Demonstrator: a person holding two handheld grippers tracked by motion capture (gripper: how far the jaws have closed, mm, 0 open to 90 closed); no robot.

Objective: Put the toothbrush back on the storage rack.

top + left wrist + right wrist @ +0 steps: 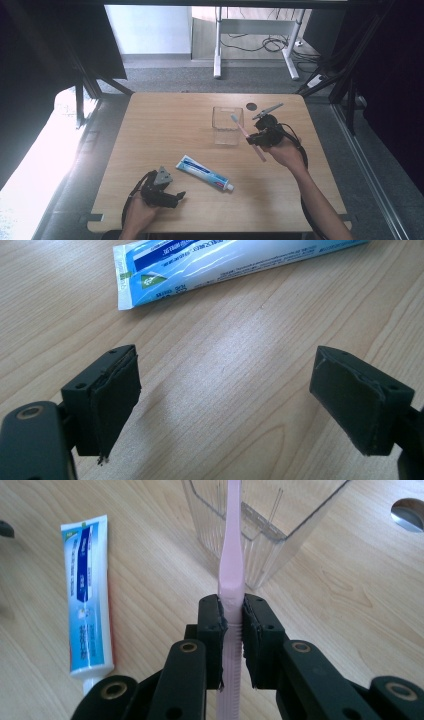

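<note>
Here, right gripper [231, 630]: its black jaws are clamped on the flat handle of the pink plastic toothbrush [231, 570], one pad pressing each side.
Toothbrush position: held off the surface; in the high view the toothbrush [248, 137] slants, its bristled head up at the near rim of the cup and its handle end down toward the person.
Right gripper place: in the high view the right gripper [256, 138] sits just to the right of the cup, in the person's right hand [285, 152].
Clear square plastic cup [227, 125]: upright on the light wooden surface [165, 120], toward its far middle.
Left gripper [225, 405]: jaws wide apart with bare wood between them, gripping nothing.
Left gripper place: in the high view the left gripper [179, 197] lies low near the front edge of the surface.
Blue and white toothpaste tube [205, 172]: lying flat between the two grippers, its white cap pointing right, touched by neither.
</note>
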